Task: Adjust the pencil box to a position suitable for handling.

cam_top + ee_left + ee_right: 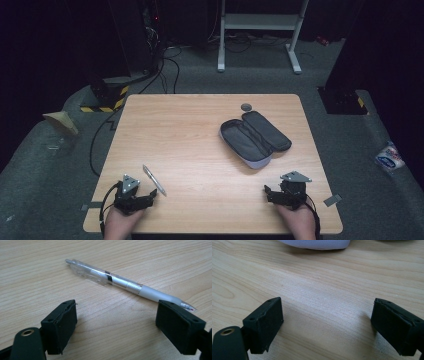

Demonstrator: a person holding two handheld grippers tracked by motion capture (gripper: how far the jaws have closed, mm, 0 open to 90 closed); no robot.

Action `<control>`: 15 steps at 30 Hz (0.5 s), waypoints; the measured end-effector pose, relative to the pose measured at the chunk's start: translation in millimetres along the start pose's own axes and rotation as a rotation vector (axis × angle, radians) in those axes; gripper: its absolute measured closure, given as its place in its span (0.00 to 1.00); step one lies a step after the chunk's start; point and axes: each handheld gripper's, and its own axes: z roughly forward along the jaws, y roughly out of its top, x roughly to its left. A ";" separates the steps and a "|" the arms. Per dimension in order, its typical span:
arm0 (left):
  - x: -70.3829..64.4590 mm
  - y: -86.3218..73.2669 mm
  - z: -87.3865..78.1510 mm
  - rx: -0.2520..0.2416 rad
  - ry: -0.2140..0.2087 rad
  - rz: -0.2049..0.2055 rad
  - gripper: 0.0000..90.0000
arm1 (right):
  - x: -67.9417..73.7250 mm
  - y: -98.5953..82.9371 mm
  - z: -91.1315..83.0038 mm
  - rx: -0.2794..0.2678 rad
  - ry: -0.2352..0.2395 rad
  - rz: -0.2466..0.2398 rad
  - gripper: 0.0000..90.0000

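Pencil case (315, 243) cut off by top edge; pen (130, 285) tip partly behind gripper jaw.

No words or numbers can be read anywhere. The white and blue packet (389, 157) on the grey floor has a blue mark, but it is too small to read.

The high view looks forward and down from above the near edge of the worktop (200, 130), taking in the whole top. The left gripper view sits low near the near left corner, close on the pen (125, 283). The right gripper view sits low near the near right corner, facing the pencil case (317, 243); the high view shares both.
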 end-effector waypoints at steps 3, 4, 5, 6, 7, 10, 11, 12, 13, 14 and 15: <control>0.0 0.1 0.3 0.001 -0.002 0.005 0.18 | 0.4 -0.6 -0.7 -0.005 -0.001 0.001 0.15; 0.0 0.1 0.3 0.001 -0.004 0.006 0.18 | 0.1 -0.7 -1.1 -0.007 -0.002 -0.002 0.15; 0.0 0.3 0.4 0.004 -0.008 0.009 0.18 | 0.1 -0.7 -1.1 -0.007 -0.002 -0.002 0.15; 0.0 0.3 0.6 0.004 -0.009 0.012 0.17 | 0.2 -0.7 -1.1 -0.008 -0.001 -0.003 0.16; 0.2 0.3 0.6 0.005 -0.012 0.012 0.16 | 0.7 -0.8 -1.3 -0.010 0.001 -0.002 0.17; 0.1 0.3 0.7 0.005 -0.012 0.012 0.16 | 1.4 -1.9 -2.4 -0.018 0.006 -0.009 0.22; 0.1 0.3 0.7 0.005 -0.012 0.013 0.16 | 1.2 -2.4 -3.4 -0.022 0.009 -0.017 0.25; 0.1 0.4 0.8 0.005 -0.012 0.012 0.16 | 1.6 -3.2 -4.6 -0.027 0.013 -0.015 0.28; 0.2 0.4 0.8 0.005 -0.012 0.013 0.16 | 1.1 -3.2 -5.7 -0.031 0.024 -0.008 0.29; 0.3 0.6 0.7 0.008 -0.016 0.012 0.16 | 0.2 -3.0 -6.3 -0.042 0.029 -0.010 0.29; 0.3 0.6 0.7 0.008 -0.016 0.012 0.16 | 0.1 -2.9 -7.4 -0.047 0.035 -0.001 0.29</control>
